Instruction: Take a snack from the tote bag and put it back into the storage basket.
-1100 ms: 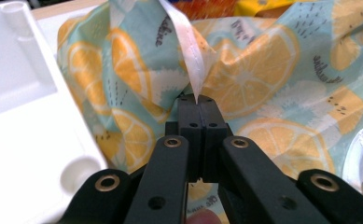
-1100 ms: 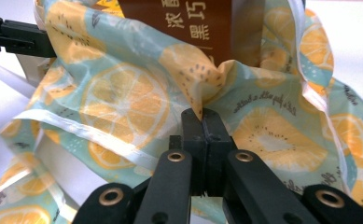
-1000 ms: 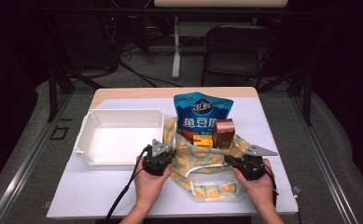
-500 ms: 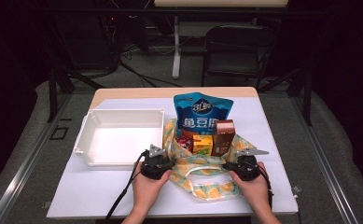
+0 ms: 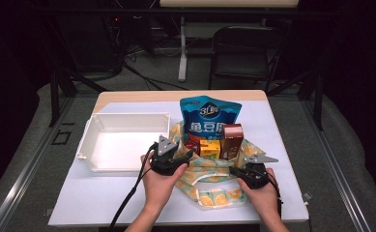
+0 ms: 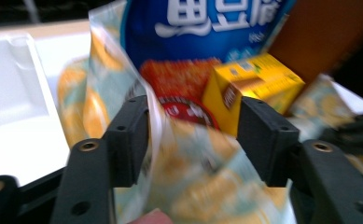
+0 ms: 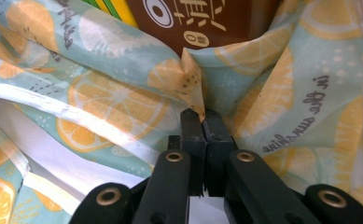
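A lemon-print cloth bag (image 5: 209,193) lies on the table with a blue snack pouch (image 5: 209,116), a brown carton (image 5: 232,140), a yellow box (image 5: 209,147) and a red packet (image 5: 193,144) standing in it. My left gripper (image 5: 183,155) is at the bag's left edge. Its jaws have just been opening, and in the left gripper view the gripper (image 6: 193,121) stands open with loose bag cloth (image 6: 188,186) between the pads. My right gripper (image 5: 241,170) is at the bag's right edge, and that gripper (image 7: 202,116) is shut on a fold of the bag (image 7: 114,102).
A white tray (image 5: 127,116) sits on the white table cover, left of the bag and close to my left gripper. A dark chair (image 5: 243,48) and stand legs are beyond the table's far edge. The left gripper's cable (image 5: 127,198) trails toward the table's near edge.
The left gripper has opened off the bag's left edge and lifted a little. The right gripper stays shut on the cloth, and the bag has sunk lower on the table.
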Demonstrator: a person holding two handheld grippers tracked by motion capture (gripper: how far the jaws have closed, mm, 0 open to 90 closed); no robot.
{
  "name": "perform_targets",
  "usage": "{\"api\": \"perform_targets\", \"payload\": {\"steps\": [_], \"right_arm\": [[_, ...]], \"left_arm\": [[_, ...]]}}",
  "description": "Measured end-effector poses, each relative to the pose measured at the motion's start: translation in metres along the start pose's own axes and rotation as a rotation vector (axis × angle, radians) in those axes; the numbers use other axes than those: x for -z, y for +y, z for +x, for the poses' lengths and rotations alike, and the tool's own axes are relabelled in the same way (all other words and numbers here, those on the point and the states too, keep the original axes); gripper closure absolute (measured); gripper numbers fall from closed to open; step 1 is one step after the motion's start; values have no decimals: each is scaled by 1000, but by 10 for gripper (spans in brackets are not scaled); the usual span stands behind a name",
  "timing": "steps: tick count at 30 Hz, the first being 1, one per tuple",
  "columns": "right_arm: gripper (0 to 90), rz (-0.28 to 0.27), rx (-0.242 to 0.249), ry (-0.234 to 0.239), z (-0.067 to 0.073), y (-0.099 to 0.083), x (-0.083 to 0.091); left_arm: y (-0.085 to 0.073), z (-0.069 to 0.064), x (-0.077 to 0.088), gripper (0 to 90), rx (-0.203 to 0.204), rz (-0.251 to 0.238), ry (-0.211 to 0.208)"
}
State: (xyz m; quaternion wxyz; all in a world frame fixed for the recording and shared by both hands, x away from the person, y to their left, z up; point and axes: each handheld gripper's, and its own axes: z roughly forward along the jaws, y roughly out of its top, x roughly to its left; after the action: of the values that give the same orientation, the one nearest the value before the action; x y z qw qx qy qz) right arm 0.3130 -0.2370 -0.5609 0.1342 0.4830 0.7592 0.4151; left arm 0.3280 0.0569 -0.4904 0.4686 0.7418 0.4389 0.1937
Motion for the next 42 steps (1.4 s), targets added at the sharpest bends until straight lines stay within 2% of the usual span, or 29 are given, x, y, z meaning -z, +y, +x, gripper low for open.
{"api": "perform_targets", "payload": {"steps": [1, 2, 3, 5, 6, 8, 9, 11, 12, 14, 19, 21, 23, 24, 25, 28, 30, 32, 33, 35, 36, 38, 40, 42], "right_arm": [[900, 7, 10, -3, 0, 0, 1], [900, 3, 13, -3, 0, 0, 1], [900, -23, -8, 7, 1, -1, 0], [900, -11, 11, -1, 0, 0, 3], [900, -11, 13, 1, 0, 0, 3], [900, -13, 18, 5, 0, 0, 4], [900, -14, 18, 9, 0, 0, 4], [900, -21, 20, 14, 0, 0, 4], [900, -25, 22, 11, 1, 0, 4], [900, -34, 20, 16, 4, 0, 3], [900, -43, 29, 19, 6, 2, 5], [900, -41, 28, 19, 6, 1, 5], [900, -33, 27, 16, 6, 1, 4], [899, -30, 26, 15, 6, 1, 3], [900, -21, 28, 6, 6, 1, 3], [900, 56, -9, -42, 2, 0, -3], [900, 51, -55, -26, -2, 0, -4], [900, 58, -54, -44, -2, 1, -4], [867, 54, -49, -40, -1, 1, -3], [736, 27, -30, -10, 0, 0, 3], [685, -7, -41, 3, 1, 1, 14], [663, -88, -38, 19, 1, 6, 36], [655, -209, -22, -23, -1, 13, 59], [600, -275, -11, -75, -2, 20, 66]], "left_arm": [[1, 0, -5, 365, 8, 28, 46], [1, 2, -10, 319, 33, 67, 55], [-3, 5, -16, 307, 68, 89, 37], [-7, 5, -18, 326, 55, 103, 49], [-10, 6, -19, 360, 57, 106, 57], [-13, 9, -17, 445, 89, 88, 28], [-12, 10, -15, 548, 84, 91, 19], [-11, 8, -13, 701, 52, 83, 49], [-11, 9, -12, 788, 38, 85, 50], [-12, 14, -10, 883, 45, 96, 30], [-29, 20, -10, 897, 96, 107, 25], [-43, 24, -17, 898, 123, 147, 26], [-55, 28, -28, 897, 152, 194, 11], [-61, 31, -35, 897, 160, 234, -3], [-63, 33, -37, 896, 169, 232, -18], [-56, 33, -39, 892, 127, 273, -22], [-59, 35, -39, 891, 134, 258, -43], [-63, 34, -37, 889, 123, 229, -35], [-63, 33, -37, 887, 119, 227, -31], [-64, 30, -37, 885, 103, 217, -15], [-64, 30, -36, 881, 98, 221, -18], [-65, 30, -36, 877, 98, 216, -18], [-66, 29, -36, 875, 98, 211, -14], [-66, 27, -36, 873, 79, 209, -2]]}}
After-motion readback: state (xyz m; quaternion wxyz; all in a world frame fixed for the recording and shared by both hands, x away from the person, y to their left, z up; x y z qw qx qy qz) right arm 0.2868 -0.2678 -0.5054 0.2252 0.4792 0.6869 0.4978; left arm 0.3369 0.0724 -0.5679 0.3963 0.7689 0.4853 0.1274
